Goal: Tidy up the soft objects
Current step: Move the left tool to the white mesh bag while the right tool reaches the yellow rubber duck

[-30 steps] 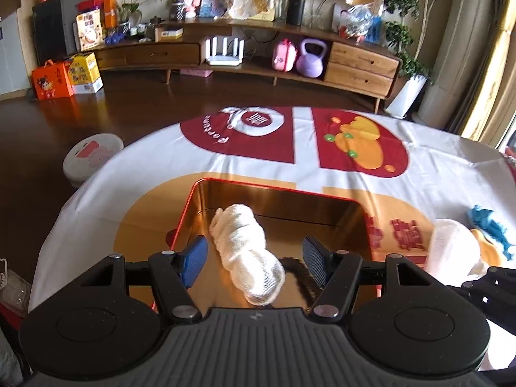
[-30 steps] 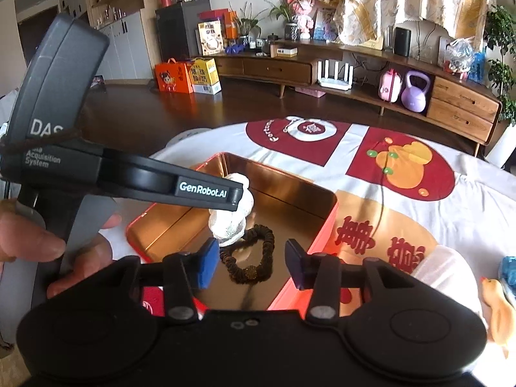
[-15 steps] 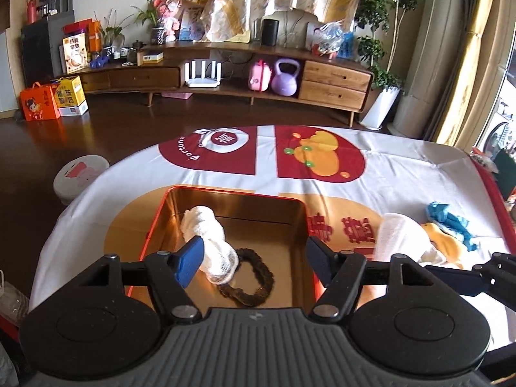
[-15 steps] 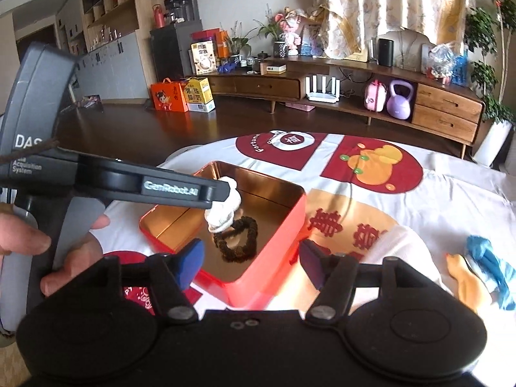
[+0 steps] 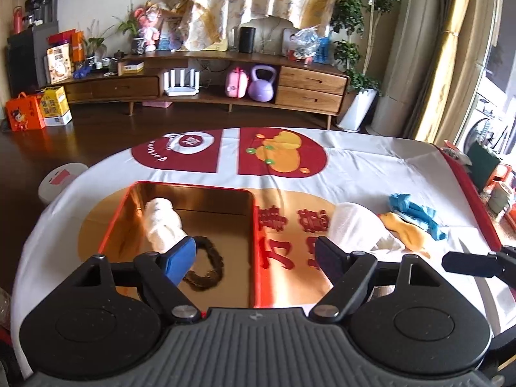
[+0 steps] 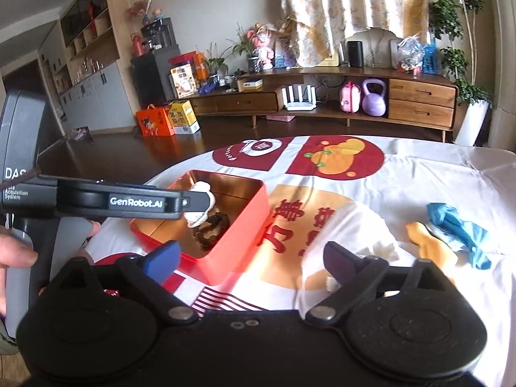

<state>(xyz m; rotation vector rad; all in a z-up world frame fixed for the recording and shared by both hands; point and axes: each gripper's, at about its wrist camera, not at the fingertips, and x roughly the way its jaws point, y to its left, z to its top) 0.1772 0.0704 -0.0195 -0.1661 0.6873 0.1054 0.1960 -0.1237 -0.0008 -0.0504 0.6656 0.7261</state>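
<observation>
Now that the sock and scrunchie sit in the tin and I've pulled both hands back, my left gripper and right gripper are opening empty, so next up is the white cloth beside it.

White rolled cloth, dark scrunchie inside red tin; white, yellow, blue cloths beside it

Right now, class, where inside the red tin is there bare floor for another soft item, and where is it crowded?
The red tin is bare along its right half, between the dark hair tie and the right wall, and across the back. The left side is crowded by the rolled white cloth, with the hair tie beside it.
</observation>
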